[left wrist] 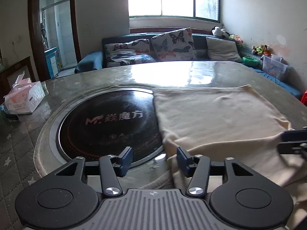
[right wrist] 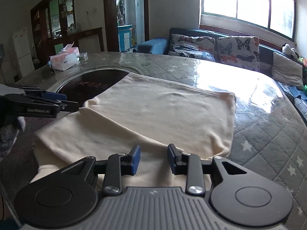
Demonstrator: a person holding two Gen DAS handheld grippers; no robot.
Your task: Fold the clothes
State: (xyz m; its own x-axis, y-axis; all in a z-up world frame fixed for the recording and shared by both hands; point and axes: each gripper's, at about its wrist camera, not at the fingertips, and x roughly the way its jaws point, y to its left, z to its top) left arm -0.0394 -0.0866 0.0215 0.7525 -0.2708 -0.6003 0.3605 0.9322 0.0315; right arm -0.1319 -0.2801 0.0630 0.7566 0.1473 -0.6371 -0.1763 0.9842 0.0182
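Note:
A cream garment (left wrist: pixel 220 115) lies flat on the table, its near part folded over into a thicker layer. In the right wrist view the cream garment (right wrist: pixel 163 111) fills the middle of the table. My left gripper (left wrist: pixel 154 160) is open at the garment's left edge, its right finger (left wrist: pixel 183 161) against the fold, nothing between the pads. My right gripper (right wrist: pixel 154 159) is open just above the near fold, holding nothing. The left gripper (right wrist: pixel 65 100) shows side-on at the left edge of the right wrist view. The right gripper (left wrist: pixel 287 140) shows at the right edge of the left wrist view.
A black round cooktop (left wrist: pixel 107 126) is set into the table (right wrist: pixel 259 134), partly under the garment. A tissue box (left wrist: pixel 23 99) stands at the table's far left. A sofa with butterfly cushions (left wrist: pixel 172 44) runs behind the table.

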